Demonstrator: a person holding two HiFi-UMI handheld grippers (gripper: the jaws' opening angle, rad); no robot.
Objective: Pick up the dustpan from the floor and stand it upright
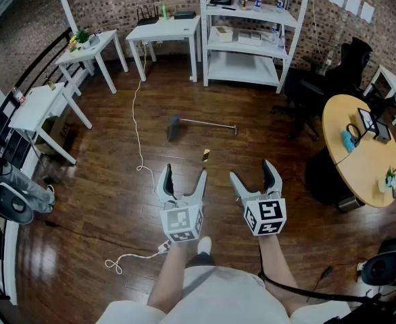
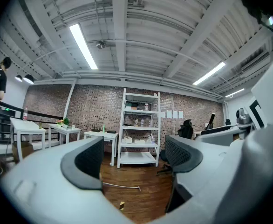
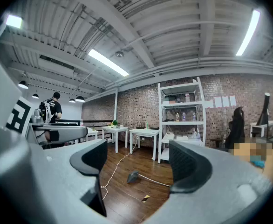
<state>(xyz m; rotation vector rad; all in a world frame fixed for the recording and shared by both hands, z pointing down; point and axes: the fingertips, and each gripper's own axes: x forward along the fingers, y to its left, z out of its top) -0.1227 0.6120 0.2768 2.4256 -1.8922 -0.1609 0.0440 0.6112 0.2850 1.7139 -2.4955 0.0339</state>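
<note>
Both tongs are held low at frame centre: left tongs (image 1: 184, 176) and right tongs (image 1: 252, 174), each with jaws spread wide and nothing between them. Just above centre, the dustpan (image 1: 174, 128) is seen lying flat on the wooden floor (image 1: 96, 174), well apart from both tongs, handle extended to the right. A small yellow scrap (image 1: 206, 155) is noted between dustpan and tongs.

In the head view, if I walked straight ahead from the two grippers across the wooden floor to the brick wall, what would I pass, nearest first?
small yellow-and-black scrap → dustpan, lying flat on the floor → white shelf unit against the brick wall.
</note>
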